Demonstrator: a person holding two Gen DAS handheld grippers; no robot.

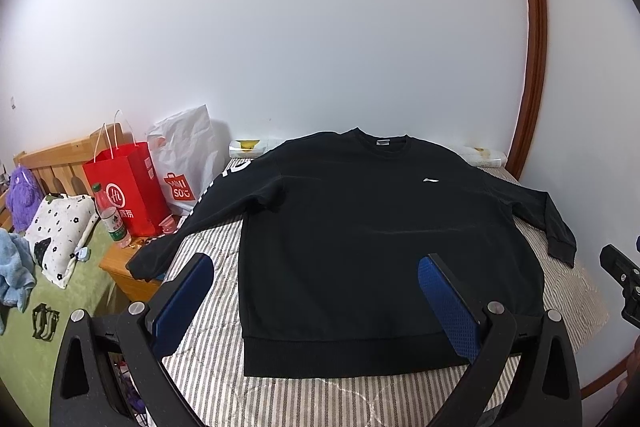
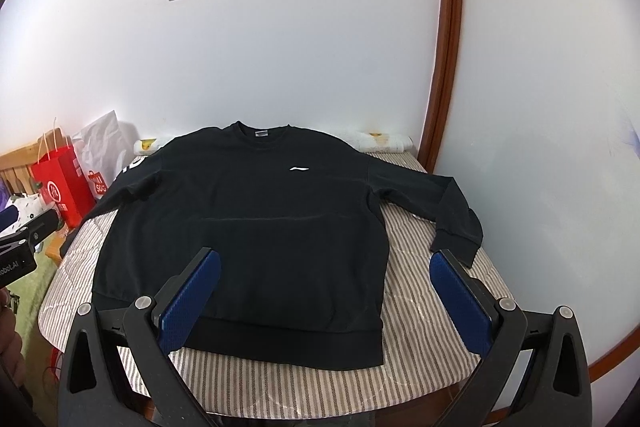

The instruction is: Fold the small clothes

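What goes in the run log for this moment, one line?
stage: pre-fold | black sweatshirt: flat on striped bed cover, sleeves spread | left hand-held gripper: open, empty | right hand-held gripper: open, empty

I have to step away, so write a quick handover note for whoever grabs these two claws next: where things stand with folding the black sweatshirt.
Left claw: open, empty, hovering above the hem.
Right claw: open, empty, also near the hem.
Black sweatshirt: flat, front up, on the striped mattress, collar toward the wall, both sleeves spread out.
Done: garment laid out.
Left: every fold; probably sleeves in first, then the body.
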